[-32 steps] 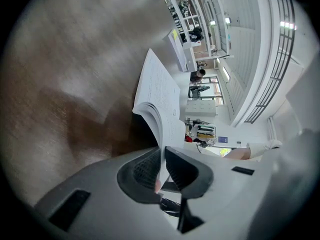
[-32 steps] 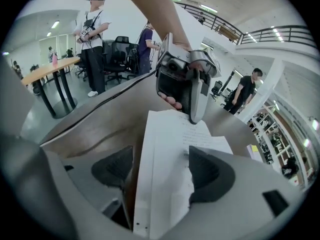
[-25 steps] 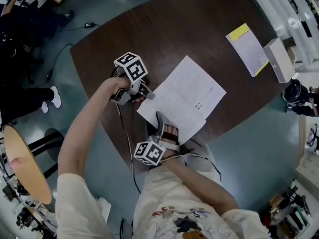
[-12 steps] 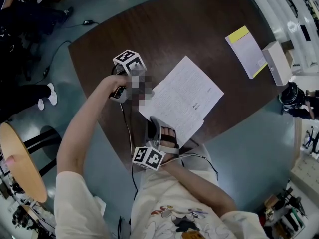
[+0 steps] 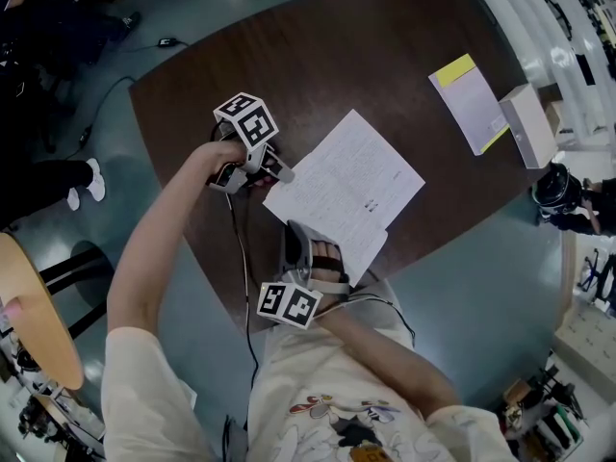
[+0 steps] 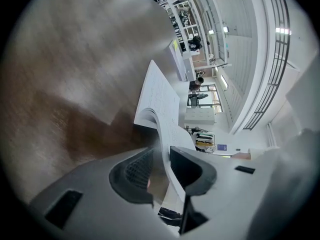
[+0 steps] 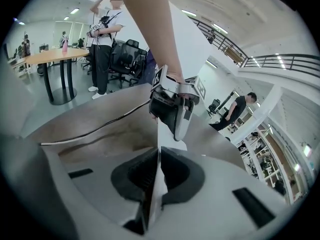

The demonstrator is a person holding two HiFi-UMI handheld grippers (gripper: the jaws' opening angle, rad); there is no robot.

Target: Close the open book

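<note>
Open book (image 5: 346,186) on the dark table (image 5: 385,56), white pages up, set askew near the front edge, right before the person. Near-left edge raised off the wood, the rest flat. One page (image 7: 167,136) along that edge taken at two places. At the near corner, the right gripper (image 7: 159,156), jaws just closed and now pressed together on the thin sheet, standing edge-on between the pads. At the far end of the same edge, the left gripper (image 6: 161,156), jaws just widened and now spread a little, the page curving up between them, leaning on one pad and clear of the other: guiding rather than clamping.

Probable reason for the double hold: one firm pinch to carry the leaf, and a loose second support against sagging or buckling on the swing across. Task barely begun: book not yet shut, far half untouched. Next, by judgement, a lift and fold over toward the far-right side. Risks: a single leaf turned instead of the whole half, or a crease at the pinch.

Farther out, a yellow-edged booklet (image 5: 472,99) and a white box (image 5: 529,123) at the table's right end, well apart from the book. Also a cable (image 5: 247,258) trailing from the left gripper toward the front edge.
</note>
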